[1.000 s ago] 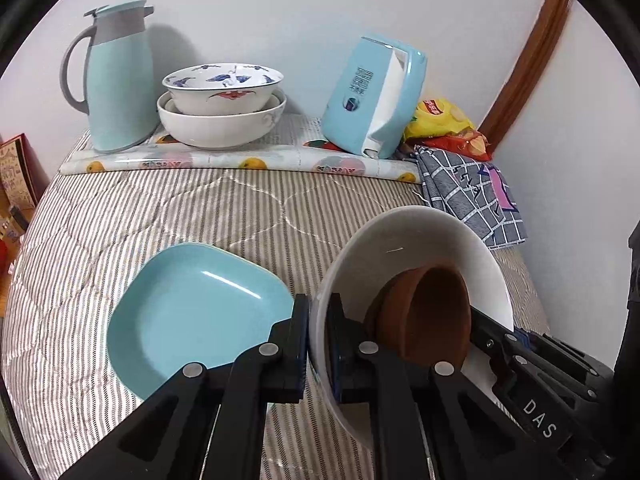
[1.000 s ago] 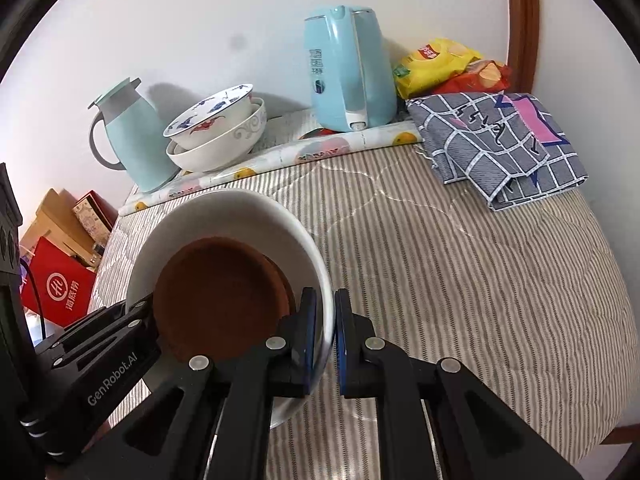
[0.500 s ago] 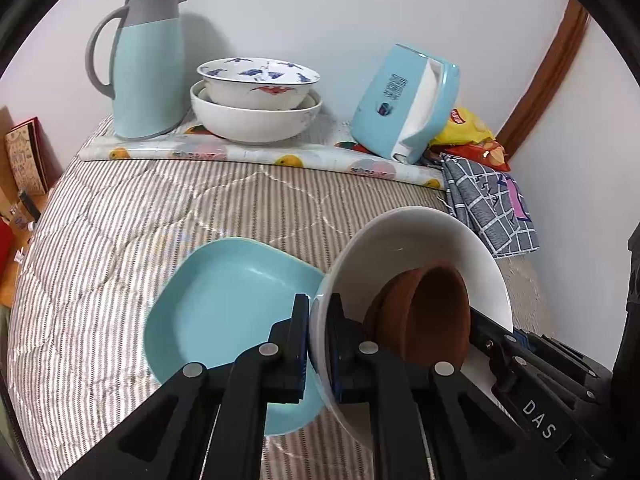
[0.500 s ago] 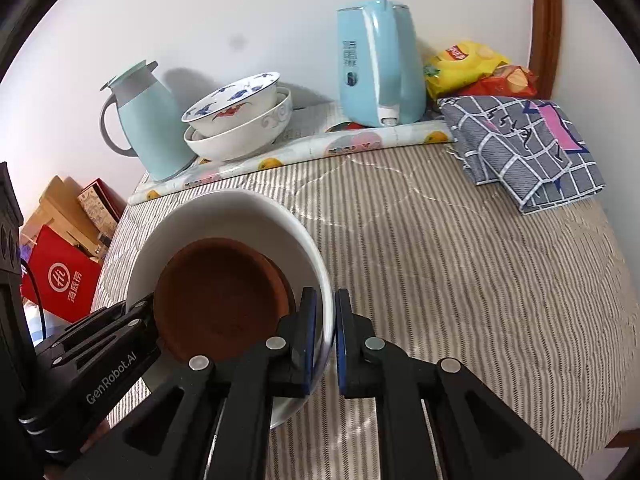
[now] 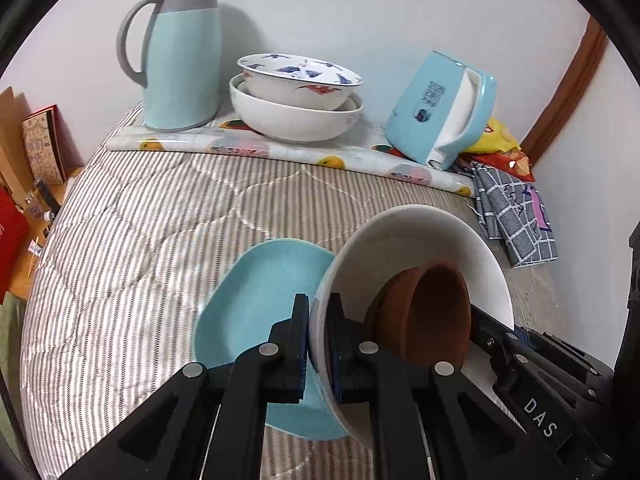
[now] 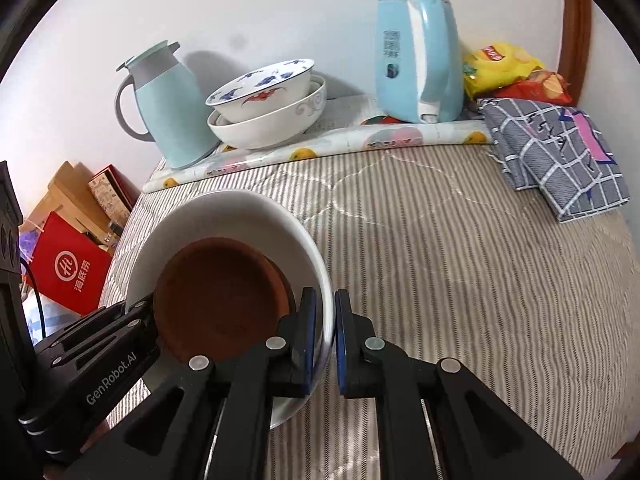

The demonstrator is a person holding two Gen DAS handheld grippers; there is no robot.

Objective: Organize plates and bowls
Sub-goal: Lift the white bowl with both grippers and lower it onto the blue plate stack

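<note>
A large white bowl (image 5: 416, 240) (image 6: 224, 216) with a brown bowl (image 5: 436, 312) (image 6: 220, 296) inside is held in the air between both grippers. My left gripper (image 5: 318, 320) is shut on its left rim. My right gripper (image 6: 325, 320) is shut on its right rim. Under the bowl's left side a light blue plate (image 5: 260, 300) lies on the striped cloth; the bowl covers part of it. Two stacked bowls, a patterned one (image 5: 298, 80) (image 6: 264, 90) inside a white one (image 5: 296, 118) (image 6: 272, 126), stand at the back.
At the back stand a light blue jug (image 5: 180, 52) (image 6: 164, 100) and a tilted blue kettle (image 5: 440, 112) (image 6: 416, 56) on a fruit-print mat (image 5: 280, 152). A checked cloth (image 5: 516, 216) (image 6: 556, 152) and snack bags (image 6: 508, 72) lie at right. Boxes (image 6: 72, 264) sit beyond the left edge.
Both grippers have carried the white bowl leftward and toward the back; it now overlaps the blue plate. The jug and stacked bowls look nearer. Both grips are unchanged.
</note>
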